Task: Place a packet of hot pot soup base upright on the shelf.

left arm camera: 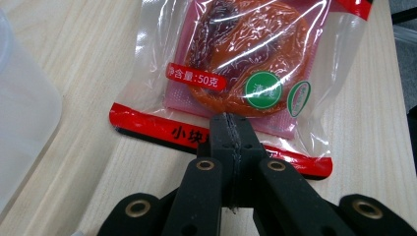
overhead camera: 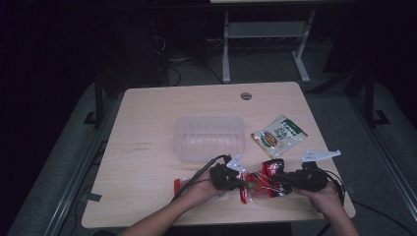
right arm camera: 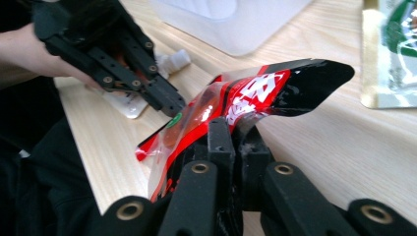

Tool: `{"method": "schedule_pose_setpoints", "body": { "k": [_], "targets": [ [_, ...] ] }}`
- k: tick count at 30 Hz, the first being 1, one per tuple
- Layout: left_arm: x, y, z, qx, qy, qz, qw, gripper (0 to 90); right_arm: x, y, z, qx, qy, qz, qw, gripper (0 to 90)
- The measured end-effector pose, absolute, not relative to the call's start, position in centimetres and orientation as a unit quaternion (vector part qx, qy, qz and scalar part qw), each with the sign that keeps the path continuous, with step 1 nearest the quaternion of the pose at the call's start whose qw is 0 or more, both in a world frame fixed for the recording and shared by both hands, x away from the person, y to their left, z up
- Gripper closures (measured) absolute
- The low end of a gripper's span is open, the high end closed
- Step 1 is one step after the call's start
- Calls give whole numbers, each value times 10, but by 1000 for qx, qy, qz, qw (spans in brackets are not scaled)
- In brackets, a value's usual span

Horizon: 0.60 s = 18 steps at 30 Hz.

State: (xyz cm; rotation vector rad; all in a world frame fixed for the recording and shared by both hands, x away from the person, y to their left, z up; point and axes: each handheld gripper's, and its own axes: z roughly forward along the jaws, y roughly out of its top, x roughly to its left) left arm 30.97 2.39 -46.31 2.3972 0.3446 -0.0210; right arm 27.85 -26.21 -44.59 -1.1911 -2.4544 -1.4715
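Both claws pinch the red snack bag [overhead camera: 260, 183] near the front edge of the table [overhead camera: 147, 147]: the left claw [left arm camera: 231, 129] grips its bottom seam, the right claw [right arm camera: 231, 132] its other end, lifting that end.
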Motion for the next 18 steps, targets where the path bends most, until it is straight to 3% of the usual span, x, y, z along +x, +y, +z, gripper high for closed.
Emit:
{"method": "schedule_pose_setpoints", "body": {
  "k": [18],
  "targets": [
    [316, 28, -463, 927, 132, -18, 350, 896, 269, -246, -427, -327, -775, -540, 33, 899]
  ]
}}
